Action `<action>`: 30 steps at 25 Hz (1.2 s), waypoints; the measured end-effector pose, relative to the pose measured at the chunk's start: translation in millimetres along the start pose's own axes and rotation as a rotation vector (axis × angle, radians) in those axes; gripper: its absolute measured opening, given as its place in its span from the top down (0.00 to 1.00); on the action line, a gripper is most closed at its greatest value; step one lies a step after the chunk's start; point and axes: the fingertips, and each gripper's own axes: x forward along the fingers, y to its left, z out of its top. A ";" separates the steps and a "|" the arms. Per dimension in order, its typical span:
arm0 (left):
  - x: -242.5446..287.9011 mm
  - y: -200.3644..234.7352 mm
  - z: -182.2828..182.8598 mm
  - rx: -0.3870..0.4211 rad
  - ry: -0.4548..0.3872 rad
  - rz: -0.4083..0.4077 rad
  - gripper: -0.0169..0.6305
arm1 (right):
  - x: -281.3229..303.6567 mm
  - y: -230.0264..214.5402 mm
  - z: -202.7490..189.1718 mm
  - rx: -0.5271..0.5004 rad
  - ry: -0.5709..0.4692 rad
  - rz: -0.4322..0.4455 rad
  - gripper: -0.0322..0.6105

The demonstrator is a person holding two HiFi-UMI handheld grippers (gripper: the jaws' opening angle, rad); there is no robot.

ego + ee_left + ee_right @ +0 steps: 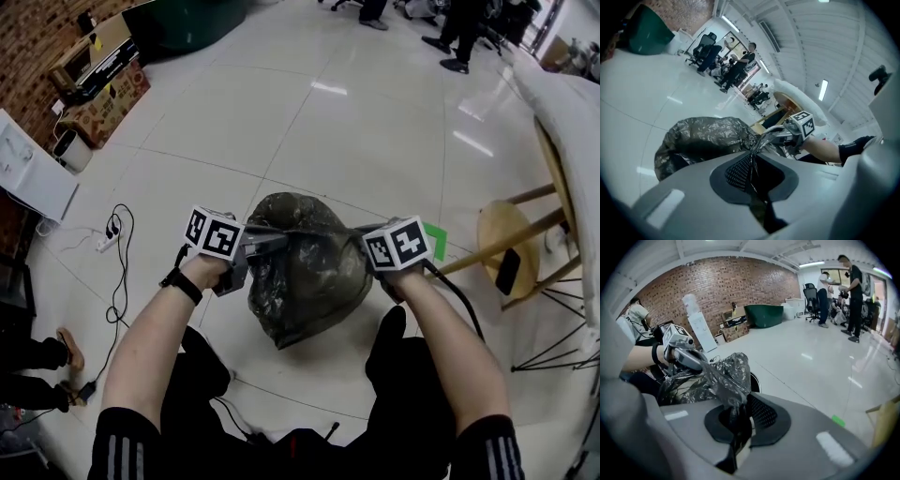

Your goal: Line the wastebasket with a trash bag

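Bag point(305, 272), dark and crinkled, hangs puffed out between our two grippers above the tiled floor point(375, 122), just ahead of our knees. Its upper edge is pulled taut from one claw to the other. Toward the floor's far left edge, boxes point(112, 98) sit against the brick wall, and a power strip point(108, 241) with its cables lies nearer, left of our left arm. Our left gripper point(279, 241) points inward at the bag's left side. In the left gripper view its claw point(751, 161) is pressed together, pinching a gathered fold of bag point(703, 138) between the pads, and the film streams forward from there. Across the bag, our right gripper point(361, 232) points in from the other side. In the right gripper view its claw point(736, 416) is likewise clamped on a bunch of the plastic point(726, 373), with the left gripper point(689, 359) visible beyond it. A dark round rim point(754, 380) shows just behind the bag in that view, and we cannot tell whether it is the wastebasket. Just right of the right gripper a green mark point(436, 239) is stuck to the floor, and a wooden stool point(511, 239) stands near the floor's right edge.
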 end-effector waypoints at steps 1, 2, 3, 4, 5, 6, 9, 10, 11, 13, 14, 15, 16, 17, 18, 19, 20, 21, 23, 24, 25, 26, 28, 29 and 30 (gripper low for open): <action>3.8 -6.5 -4.2 -0.011 0.014 -0.033 0.96 | -1.2 -2.3 -4.3 -0.011 0.016 0.000 0.94; 8.4 -14.3 -8.4 -0.009 0.028 -0.062 0.96 | -4.3 -5.5 -8.6 -0.028 0.032 -0.002 0.94; 13.5 -20.8 -12.8 0.001 0.042 -0.080 0.97 | -8.4 -9.3 -12.0 -0.045 0.044 -0.004 0.94; 18.6 -24.5 -17.1 0.012 0.053 -0.089 0.97 | -12.7 -13.1 -13.4 -0.062 0.048 -0.007 0.94; 22.6 -25.0 -20.1 0.017 0.057 -0.090 0.97 | -17.0 -16.2 -12.0 -0.080 0.041 -0.015 0.92; 24.8 -23.0 -21.2 0.014 0.051 -0.085 0.97 | -21.3 -17.9 -7.8 -0.101 0.023 -0.024 0.84; 23.7 -15.7 -18.1 -0.004 0.015 -0.067 0.97 | -38.7 -10.4 10.4 -0.152 -0.055 -0.036 0.64; 22.9 -16.3 -16.6 -0.002 0.008 -0.065 0.97 | -48.4 -4.2 16.9 -0.166 -0.085 -0.037 0.62; 22.3 -18.7 -14.3 0.004 0.003 -0.067 0.97 | -60.6 3.0 24.2 -0.183 -0.116 -0.039 0.61; 21.1 -25.6 -6.5 0.024 -0.010 -0.070 0.97 | -88.1 18.2 37.8 -0.231 -0.172 -0.049 0.58; 20.4 -28.2 -2.0 0.035 -0.016 -0.067 0.97 | -99.1 23.7 40.6 -0.254 -0.187 -0.052 0.57; 19.5 -29.5 1.8 0.043 -0.020 -0.059 0.97 | -105.6 26.0 39.0 -0.268 -0.186 -0.053 0.55; 18.5 -29.3 4.5 0.044 -0.022 -0.049 0.97 | -107.3 25.2 32.7 -0.270 -0.171 -0.049 0.52; 17.7 -28.2 5.5 0.036 -0.022 -0.041 0.97 | -105.3 22.3 22.7 -0.255 -0.147 -0.036 0.50; 17.9 -27.0 4.3 0.018 -0.020 -0.037 0.97 | -102.2 19.5 10.8 -0.228 -0.125 -0.014 0.49; 19.5 -25.6 1.3 -0.004 -0.014 -0.033 0.97 | -100.4 18.2 -0.3 -0.195 -0.112 0.014 0.47; 22.1 -23.1 -2.7 -0.024 -0.004 -0.022 0.97 | -101.2 18.8 -8.4 -0.164 -0.113 0.043 0.46; 25.0 -18.9 -7.0 -0.037 0.008 -0.002 0.97 | -104.0 20.5 -13.1 -0.140 -0.124 0.068 0.45; 29.4 -8.2 -16.1 -0.055 0.036 0.045 0.97 | -114.7 25.0 -11.7 -0.113 -0.166 0.098 0.43; 30.5 -3.9 -20.4 -0.065 0.046 0.061 0.97 | -123.3 27.5 -5.6 -0.105 -0.201 0.103 0.42; 31.5 -1.1 -23.8 -0.073 0.052 0.071 0.97 | -135.0 30.2 3.9 -0.100 -0.249 0.100 0.42; 32.8 0.5 -26.3 -0.077 0.058 0.076 0.97 | -149.7 33.8 16.6 -0.102 -0.308 0.090 0.42; 35.6 2.2 -29.2 -0.078 0.068 0.083 0.97 | -181.4 49.2 47.1 -0.139 -0.430 0.067 0.44; 36.1 2.9 -29.4 -0.076 0.070 0.086 0.97 | -193.0 62.4 61.6 -0.173 -0.475 0.067 0.49; 35.3 3.7 -28.7 -0.075 0.069 0.090 0.97 | -198.9 78.5 73.9 -0.211 -0.500 0.078 0.56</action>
